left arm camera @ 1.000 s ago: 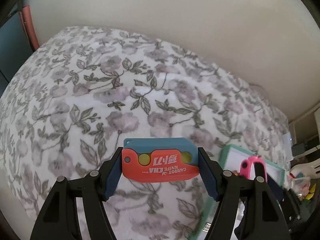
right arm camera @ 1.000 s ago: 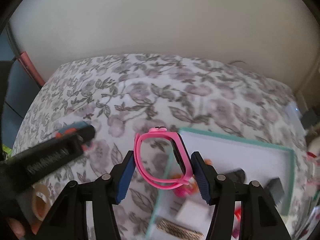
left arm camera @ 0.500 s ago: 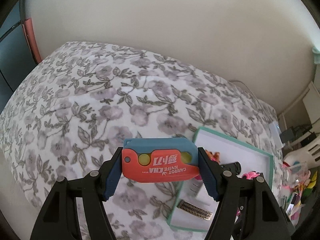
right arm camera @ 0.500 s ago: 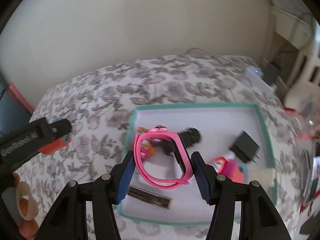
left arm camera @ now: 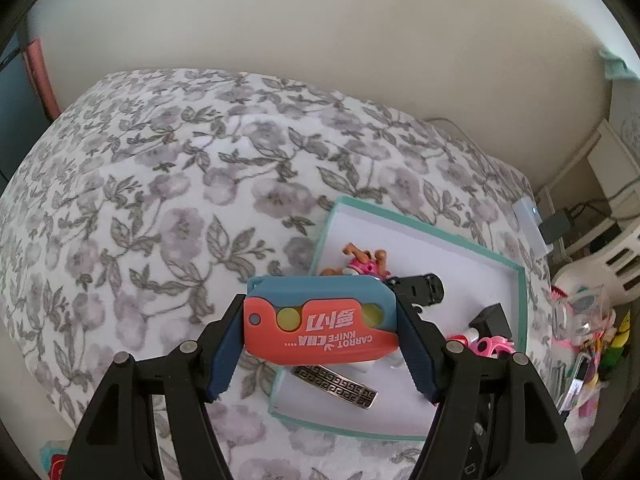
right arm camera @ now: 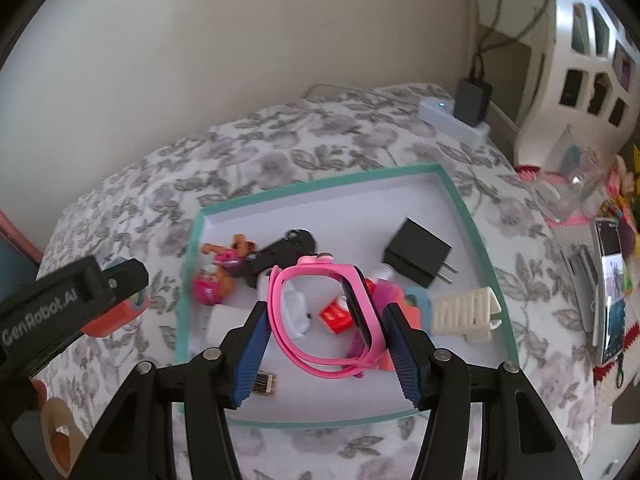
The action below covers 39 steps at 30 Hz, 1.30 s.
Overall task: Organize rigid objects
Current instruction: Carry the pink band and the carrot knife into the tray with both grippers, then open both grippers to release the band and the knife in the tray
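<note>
My left gripper (left arm camera: 320, 330) is shut on an orange and blue carrot knife toy (left arm camera: 320, 324), held above the left edge of a teal-rimmed white tray (left arm camera: 520, 300). My right gripper (right arm camera: 324, 320) is shut on a pink smartwatch (right arm camera: 320, 308), held over the tray (right arm camera: 320, 184). The tray holds a black charger (right arm camera: 416, 252), a white comb-like piece (right arm camera: 468, 308), a black clip (right arm camera: 280, 256), a pink dog figure (right arm camera: 216, 276), a red block (right arm camera: 336, 314) and a patterned metal bar (left arm camera: 336, 386). The left gripper's arm (right arm camera: 68, 312) shows at the left of the right wrist view.
The tray lies on a floral cloth (left arm camera: 160, 200) by a beige wall. A white power strip (right arm camera: 452, 120) with a black adapter sits at the far edge. A phone (right arm camera: 612, 296), a glass (right arm camera: 576, 176) and cluttered items lie to the right. A tape roll (right arm camera: 60, 436) is lower left.
Both grippers have moved right, toward and over the tray, still holding their objects. More of the tray and the right-side clutter has come into view.
</note>
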Available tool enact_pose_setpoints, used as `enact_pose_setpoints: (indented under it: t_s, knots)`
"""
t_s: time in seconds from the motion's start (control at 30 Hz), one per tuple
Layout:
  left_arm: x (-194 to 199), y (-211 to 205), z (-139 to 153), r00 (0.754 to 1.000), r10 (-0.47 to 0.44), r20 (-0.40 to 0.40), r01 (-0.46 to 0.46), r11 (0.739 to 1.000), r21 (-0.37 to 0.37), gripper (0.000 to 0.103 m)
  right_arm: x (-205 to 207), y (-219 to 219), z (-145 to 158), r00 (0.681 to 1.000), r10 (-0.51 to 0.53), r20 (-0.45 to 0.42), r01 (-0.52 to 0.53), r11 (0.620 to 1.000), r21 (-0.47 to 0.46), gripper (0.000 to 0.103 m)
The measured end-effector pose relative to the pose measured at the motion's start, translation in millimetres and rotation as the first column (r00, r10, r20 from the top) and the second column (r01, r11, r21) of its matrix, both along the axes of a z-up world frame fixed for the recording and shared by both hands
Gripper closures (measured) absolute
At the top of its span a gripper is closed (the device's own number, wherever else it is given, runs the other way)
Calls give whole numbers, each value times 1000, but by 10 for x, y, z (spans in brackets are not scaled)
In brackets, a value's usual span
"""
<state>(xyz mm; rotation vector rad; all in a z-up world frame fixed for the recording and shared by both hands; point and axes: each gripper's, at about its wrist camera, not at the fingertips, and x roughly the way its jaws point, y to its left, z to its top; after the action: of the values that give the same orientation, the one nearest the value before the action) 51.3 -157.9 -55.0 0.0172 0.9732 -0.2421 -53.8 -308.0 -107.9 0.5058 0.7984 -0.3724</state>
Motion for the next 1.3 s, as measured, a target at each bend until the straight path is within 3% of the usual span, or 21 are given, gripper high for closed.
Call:
enact_pose_setpoints:
  t_s: [0.37,0.77,1.3]
  knots:
    - [3,-279,-293,996,-83,-28,85,994,69,31,19,-289,-321,995,-53,-82,56,998,38,42]
    - [25,-381,-510,984,-143,-110,146,989,27,31,40,-329,-441,991,-61,-118,67,997,43,42]
    - [14,-455,-597,979,-177,-103,185,980,71,31,79,-324,-512,988,-51,-147,58,997,43,42]
